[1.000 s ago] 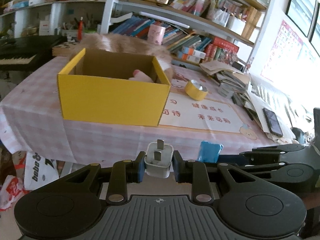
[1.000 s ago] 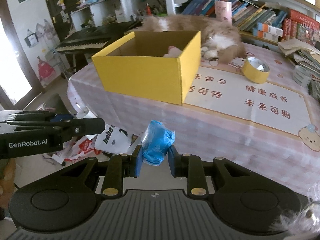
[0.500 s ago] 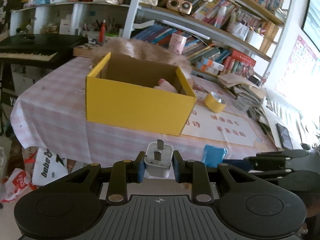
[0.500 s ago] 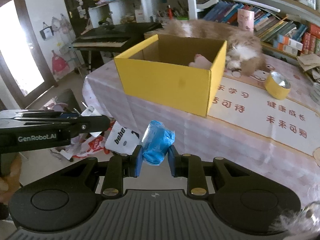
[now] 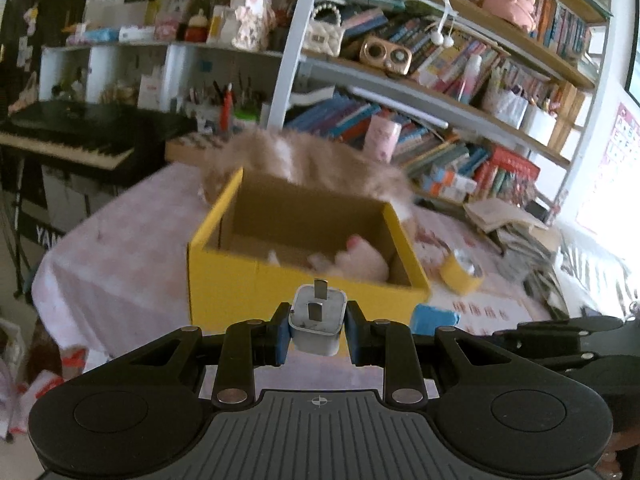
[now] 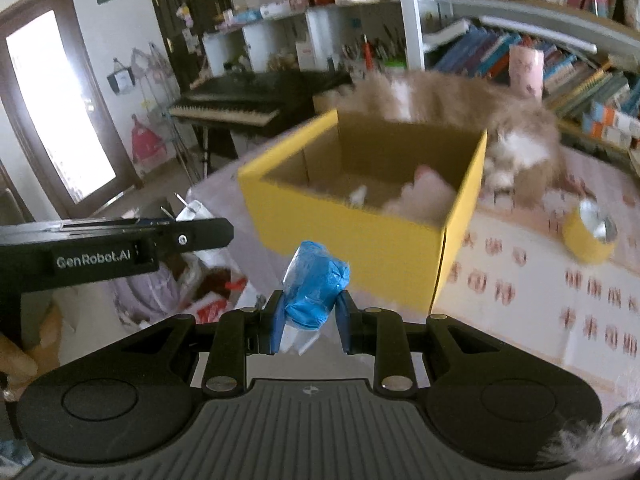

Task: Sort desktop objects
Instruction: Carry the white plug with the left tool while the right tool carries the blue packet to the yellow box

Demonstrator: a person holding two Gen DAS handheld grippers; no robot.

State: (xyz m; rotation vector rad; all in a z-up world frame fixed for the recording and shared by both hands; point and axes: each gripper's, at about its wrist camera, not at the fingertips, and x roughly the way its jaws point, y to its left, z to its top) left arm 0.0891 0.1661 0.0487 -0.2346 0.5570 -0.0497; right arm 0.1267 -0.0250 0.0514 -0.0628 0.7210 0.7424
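Observation:
My left gripper (image 5: 318, 326) is shut on a white plug charger (image 5: 318, 320) with its two prongs up, held in front of and just above the near wall of the open yellow box (image 5: 248, 276). My right gripper (image 6: 308, 316) is shut on a crumpled blue packet (image 6: 314, 280), held before the box's near corner (image 6: 360, 236). A pink soft toy lies inside the box in both views (image 5: 360, 262) (image 6: 424, 196). The blue packet also shows in the left wrist view (image 5: 434, 318). The left gripper shows in the right wrist view (image 6: 200, 236).
A fluffy cat (image 6: 480, 120) lies on the table behind the box. A yellow tape roll (image 6: 590, 236) sits on the pink checked tablecloth (image 5: 120, 252) to the right. Stacked papers (image 5: 516, 232) lie far right. A keyboard piano (image 5: 64, 132) and bookshelves stand behind.
Both grippers have risen and moved closer to the yellow box, so its inside now shows. Both still hold their objects.

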